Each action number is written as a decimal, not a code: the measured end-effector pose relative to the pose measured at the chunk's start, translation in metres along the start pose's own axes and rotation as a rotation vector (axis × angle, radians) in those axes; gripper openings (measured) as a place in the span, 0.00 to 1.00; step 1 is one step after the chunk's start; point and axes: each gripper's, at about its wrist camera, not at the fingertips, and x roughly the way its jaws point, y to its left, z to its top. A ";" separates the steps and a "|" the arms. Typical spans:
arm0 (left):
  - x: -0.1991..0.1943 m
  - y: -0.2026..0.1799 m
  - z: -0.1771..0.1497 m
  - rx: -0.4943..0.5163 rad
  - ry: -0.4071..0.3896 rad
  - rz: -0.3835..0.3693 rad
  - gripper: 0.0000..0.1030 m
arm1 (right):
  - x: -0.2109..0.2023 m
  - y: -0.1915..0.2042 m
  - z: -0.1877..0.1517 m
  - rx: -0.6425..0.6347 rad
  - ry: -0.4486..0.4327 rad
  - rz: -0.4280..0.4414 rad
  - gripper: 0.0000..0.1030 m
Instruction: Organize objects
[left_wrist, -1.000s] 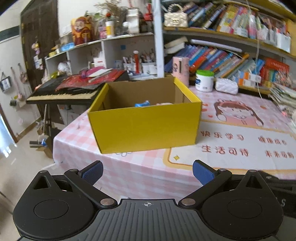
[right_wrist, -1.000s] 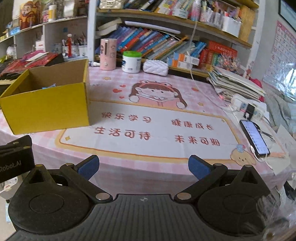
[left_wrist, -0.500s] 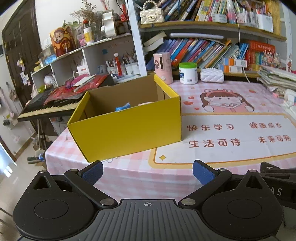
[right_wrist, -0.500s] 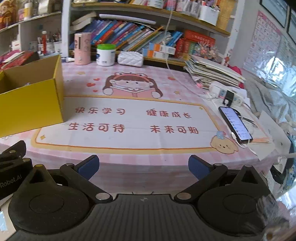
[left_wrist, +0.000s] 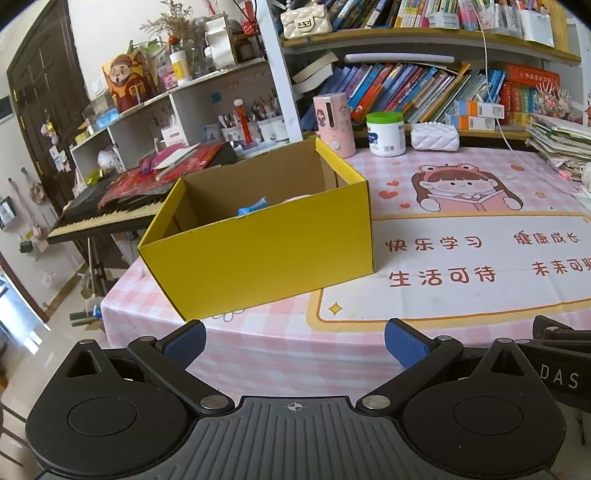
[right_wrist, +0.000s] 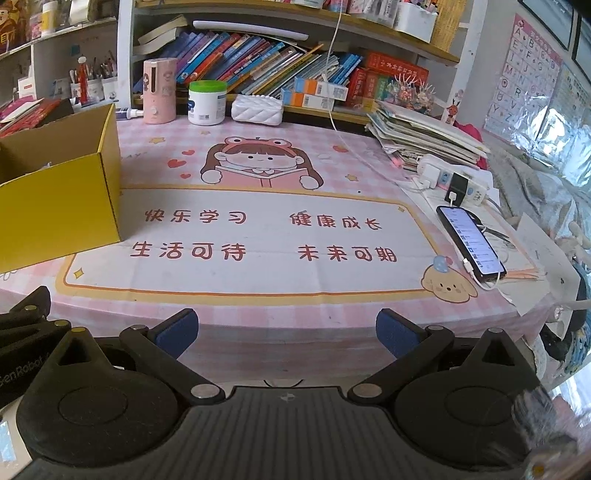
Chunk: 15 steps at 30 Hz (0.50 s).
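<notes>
A yellow cardboard box (left_wrist: 266, 254) stands open on the left of the pink table mat (left_wrist: 461, 229). It also shows in the right wrist view (right_wrist: 55, 210). Inside it I see a blue object (left_wrist: 253, 207) and something pink (left_wrist: 299, 198), mostly hidden by the box wall. My left gripper (left_wrist: 294, 341) is open and empty, in front of the table edge before the box. My right gripper (right_wrist: 287, 332) is open and empty, in front of the table edge at the mat's middle.
At the back stand a pink dispenser (right_wrist: 159, 92), a white jar with a green lid (right_wrist: 207, 102) and a white quilted pouch (right_wrist: 257, 109). A phone (right_wrist: 470, 243), a power strip (right_wrist: 454, 183) and a paper stack (right_wrist: 421, 134) lie at the right. A keyboard (left_wrist: 110, 212) stands left of the table.
Both grippers have swung to the right and pulled back a little; the box has shifted leftward in both views. Both stay open and empty.
</notes>
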 end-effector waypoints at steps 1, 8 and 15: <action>0.000 0.000 0.000 -0.001 -0.001 0.001 1.00 | 0.000 0.000 0.000 0.000 0.000 0.002 1.00; 0.001 0.000 0.001 -0.024 0.007 -0.006 1.00 | 0.001 -0.002 0.002 -0.001 -0.005 0.008 1.00; 0.001 0.000 0.001 -0.039 0.011 -0.009 1.00 | 0.002 -0.003 0.003 -0.002 -0.008 0.018 1.00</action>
